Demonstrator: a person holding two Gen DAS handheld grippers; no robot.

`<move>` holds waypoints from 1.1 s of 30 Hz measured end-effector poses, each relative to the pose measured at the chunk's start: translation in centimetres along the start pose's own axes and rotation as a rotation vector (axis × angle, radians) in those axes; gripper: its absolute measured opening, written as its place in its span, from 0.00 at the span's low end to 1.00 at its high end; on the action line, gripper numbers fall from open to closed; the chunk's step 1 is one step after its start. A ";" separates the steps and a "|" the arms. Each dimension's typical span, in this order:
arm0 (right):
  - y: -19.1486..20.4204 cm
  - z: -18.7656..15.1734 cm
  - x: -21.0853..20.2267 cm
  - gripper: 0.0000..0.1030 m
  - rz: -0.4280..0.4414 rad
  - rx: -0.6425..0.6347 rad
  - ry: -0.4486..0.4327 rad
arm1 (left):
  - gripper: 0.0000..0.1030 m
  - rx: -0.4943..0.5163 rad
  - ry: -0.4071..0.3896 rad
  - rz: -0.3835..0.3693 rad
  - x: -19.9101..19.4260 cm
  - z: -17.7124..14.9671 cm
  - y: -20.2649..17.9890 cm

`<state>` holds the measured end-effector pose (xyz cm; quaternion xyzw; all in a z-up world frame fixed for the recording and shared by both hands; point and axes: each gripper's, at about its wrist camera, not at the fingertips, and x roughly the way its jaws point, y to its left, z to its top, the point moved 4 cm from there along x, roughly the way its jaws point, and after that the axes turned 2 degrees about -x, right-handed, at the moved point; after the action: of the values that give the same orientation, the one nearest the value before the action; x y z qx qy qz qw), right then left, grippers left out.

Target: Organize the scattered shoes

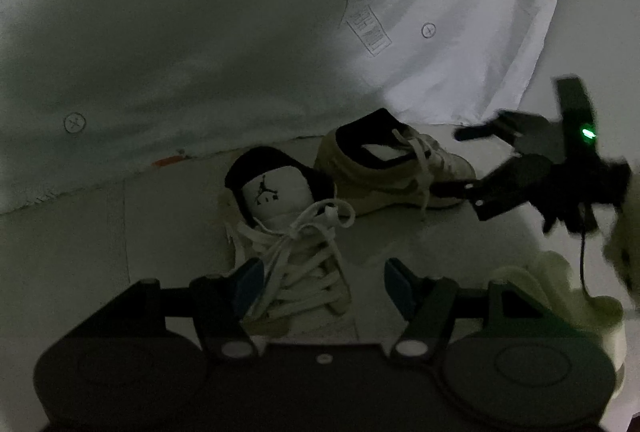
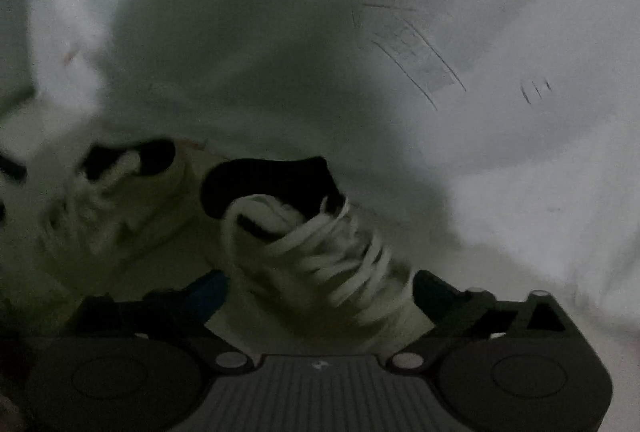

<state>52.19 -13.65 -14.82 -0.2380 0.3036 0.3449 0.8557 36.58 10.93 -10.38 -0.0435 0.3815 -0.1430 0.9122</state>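
Two cream high-top sneakers with black collars and white laces stand on the pale floor. In the left wrist view the near sneaker [image 1: 288, 232], with a jumping-man logo on its tongue, lies between the fingers of my open left gripper [image 1: 320, 280]. The second sneaker [image 1: 392, 168] stands behind it to the right. My right gripper [image 1: 456, 160] shows there at the right, open at that sneaker's toe. In the right wrist view my right gripper [image 2: 320, 292] is open around the second sneaker [image 2: 320, 248]; the other sneaker [image 2: 112, 200] is blurred at left.
A white bedsheet [image 1: 280, 32] printed with carrots and small drawings hangs down to the floor right behind the shoes. A pale fluffy slipper [image 1: 568, 296] lies at the right edge of the left wrist view. The scene is dim.
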 end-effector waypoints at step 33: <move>3.4 3.4 10.2 0.89 -0.031 0.723 0.373 | 0.66 -0.123 -0.010 0.013 -0.8 -1.2 2.5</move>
<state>56.74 -4.84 -20.08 0.0154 0.5517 0.1537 0.8196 35.80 13.59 -11.15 -0.0976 0.3854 -0.1131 0.9106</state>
